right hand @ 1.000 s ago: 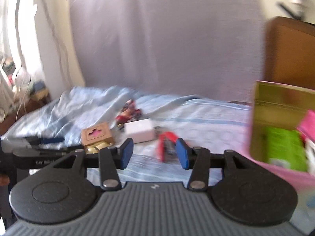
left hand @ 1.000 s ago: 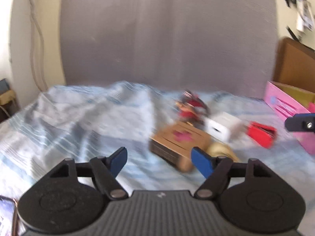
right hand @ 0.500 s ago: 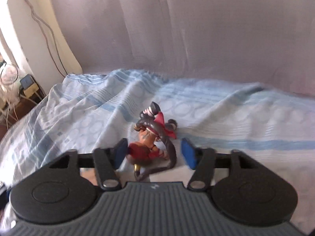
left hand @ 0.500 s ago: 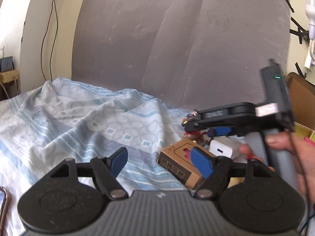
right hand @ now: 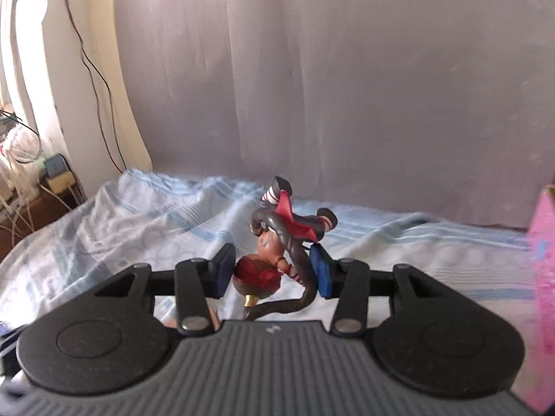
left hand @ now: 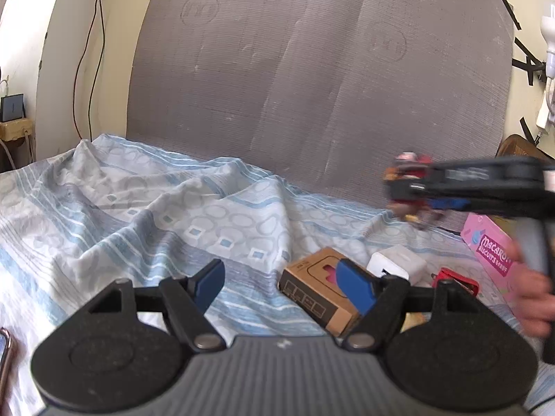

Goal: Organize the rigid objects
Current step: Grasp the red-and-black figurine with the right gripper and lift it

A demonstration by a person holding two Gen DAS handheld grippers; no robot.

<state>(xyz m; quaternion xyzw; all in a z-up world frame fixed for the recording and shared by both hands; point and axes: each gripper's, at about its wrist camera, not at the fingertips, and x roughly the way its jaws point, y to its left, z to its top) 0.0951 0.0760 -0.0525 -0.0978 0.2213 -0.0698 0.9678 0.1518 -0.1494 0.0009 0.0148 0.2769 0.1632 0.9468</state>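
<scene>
Up close, the right hand-held gripper has just closed on the figurine; only the left view shows the empty, released left hand-held gripper above the brown box.

I see the red-and-dark figurine lifted clear of the bedsheet, lying on its side, legs pointing away. The brown cardboard box, white charger block and red stapler-like item lie close together on the sheet.

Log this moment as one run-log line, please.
right gripper: closed on toy figure, lifted off bedsheet | left gripper: open, empty | pink box: right
</scene>
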